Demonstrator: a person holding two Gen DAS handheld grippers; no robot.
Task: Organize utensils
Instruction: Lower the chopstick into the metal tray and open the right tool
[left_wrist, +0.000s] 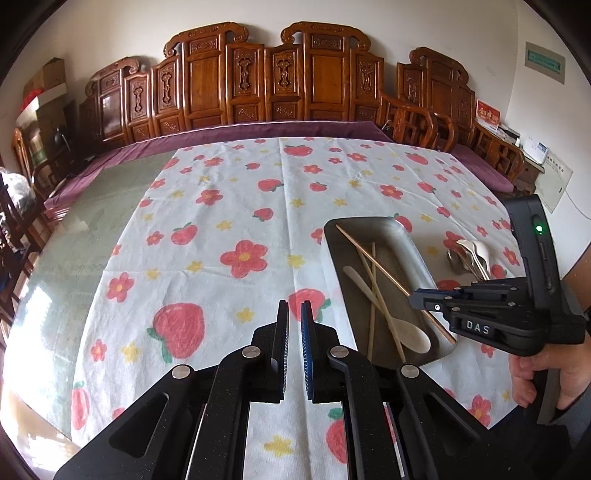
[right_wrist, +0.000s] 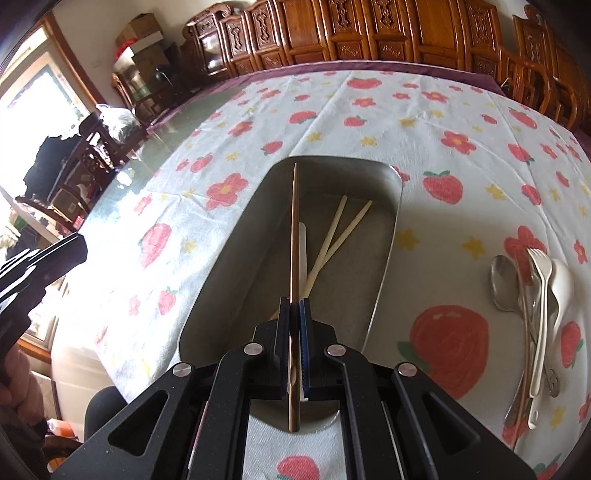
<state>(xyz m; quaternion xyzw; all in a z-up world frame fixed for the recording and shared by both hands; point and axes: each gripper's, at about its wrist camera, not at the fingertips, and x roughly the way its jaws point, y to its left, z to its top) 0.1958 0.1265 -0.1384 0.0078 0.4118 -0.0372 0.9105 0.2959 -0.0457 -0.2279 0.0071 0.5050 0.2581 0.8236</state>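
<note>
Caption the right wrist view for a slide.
Right gripper holds a brown chopstick over the metal tray.
</note>
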